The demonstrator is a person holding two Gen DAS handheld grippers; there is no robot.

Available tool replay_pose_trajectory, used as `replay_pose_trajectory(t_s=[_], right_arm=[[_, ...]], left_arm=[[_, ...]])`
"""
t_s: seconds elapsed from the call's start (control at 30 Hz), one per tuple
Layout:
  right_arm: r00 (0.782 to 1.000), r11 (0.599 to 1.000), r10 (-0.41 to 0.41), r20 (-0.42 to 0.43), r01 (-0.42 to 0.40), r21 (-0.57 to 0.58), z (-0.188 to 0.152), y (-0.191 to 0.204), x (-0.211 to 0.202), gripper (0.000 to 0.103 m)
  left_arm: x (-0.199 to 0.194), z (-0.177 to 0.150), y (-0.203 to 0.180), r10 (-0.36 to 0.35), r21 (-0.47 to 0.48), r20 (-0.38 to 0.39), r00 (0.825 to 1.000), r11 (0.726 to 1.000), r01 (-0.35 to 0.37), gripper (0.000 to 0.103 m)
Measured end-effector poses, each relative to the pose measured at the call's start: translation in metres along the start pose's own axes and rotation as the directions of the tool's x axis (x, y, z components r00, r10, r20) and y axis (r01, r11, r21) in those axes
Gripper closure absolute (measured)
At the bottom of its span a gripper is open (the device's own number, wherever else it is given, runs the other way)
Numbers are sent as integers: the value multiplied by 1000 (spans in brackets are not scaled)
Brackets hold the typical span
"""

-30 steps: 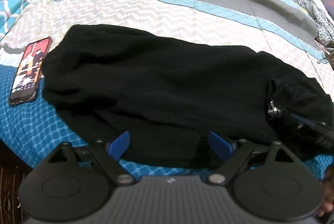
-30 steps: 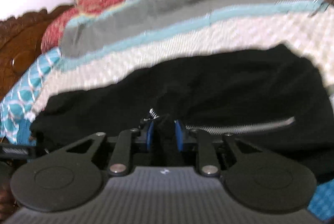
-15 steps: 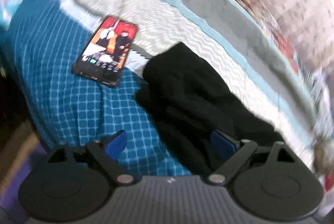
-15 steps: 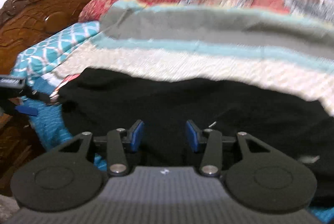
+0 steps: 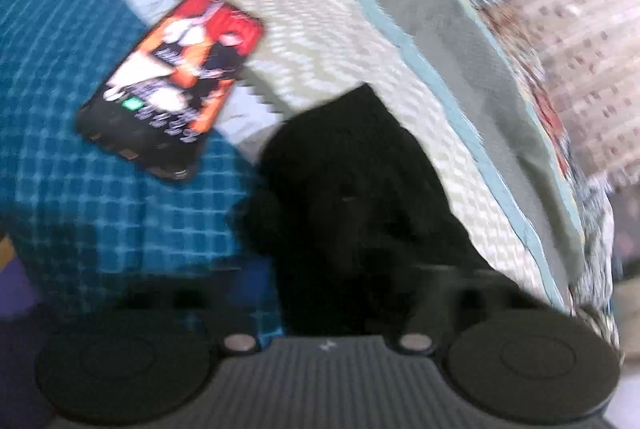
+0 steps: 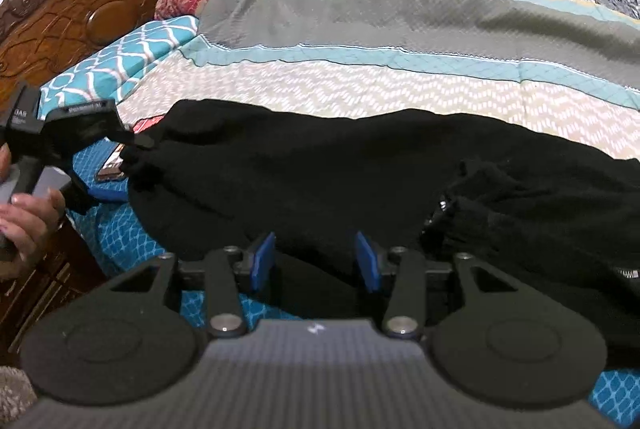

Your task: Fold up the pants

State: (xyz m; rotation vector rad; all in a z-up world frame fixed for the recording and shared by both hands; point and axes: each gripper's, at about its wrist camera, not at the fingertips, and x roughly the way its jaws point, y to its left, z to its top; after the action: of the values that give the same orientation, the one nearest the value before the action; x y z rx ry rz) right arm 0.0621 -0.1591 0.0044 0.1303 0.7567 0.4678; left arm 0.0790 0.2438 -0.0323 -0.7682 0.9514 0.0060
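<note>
Left gripper [image 6: 120, 169] swings to leg end of black fleece pants [image 6: 340, 181], fingers apparently apart; right gripper [image 6: 316, 261] now unclamped, empty. One lengthwise fold done; cross fold left.

"DAS" on left hand-held gripper [image 6: 105, 165]

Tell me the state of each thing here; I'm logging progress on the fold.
pants: spread lengthwise across the bed, bunched at the right end, not lifted.
phone: face up on the bedspread, screen lit, beside the pants' end.
left hand-held gripper: open, fingers either side of the pants' left end.
right hand-held gripper: open, over the pants' near edge, holding nothing.
</note>
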Motion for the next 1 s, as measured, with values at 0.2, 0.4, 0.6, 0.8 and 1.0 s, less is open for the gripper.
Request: replay_pose_trajectory(t_s=[0.2, 0.4, 0.6, 0.8, 1.0], right_arm=[[1000, 993, 16, 6, -16, 115, 24, -13, 32, 56], [982, 957, 107, -157, -59, 285, 10, -33, 77, 59], [980, 797, 192, 57, -190, 574, 22, -92, 30, 57], [944, 583, 279, 178, -313, 749, 5, -131, 17, 29], [940, 614, 322, 110, -296, 732, 6, -118, 26, 15]], left_arm=[[-25, -7, -42, -45, 147, 88, 995, 989, 31, 75], [-46, -43, -121, -92, 457, 156, 983, 889, 10, 74], [-18, -117, -192, -124, 757, 102, 987, 654, 4, 74], [26, -185, -216, -49, 895, 9, 999, 447, 14, 68], [21, -194, -208, -61, 919, 0, 998, 395, 24, 55]])
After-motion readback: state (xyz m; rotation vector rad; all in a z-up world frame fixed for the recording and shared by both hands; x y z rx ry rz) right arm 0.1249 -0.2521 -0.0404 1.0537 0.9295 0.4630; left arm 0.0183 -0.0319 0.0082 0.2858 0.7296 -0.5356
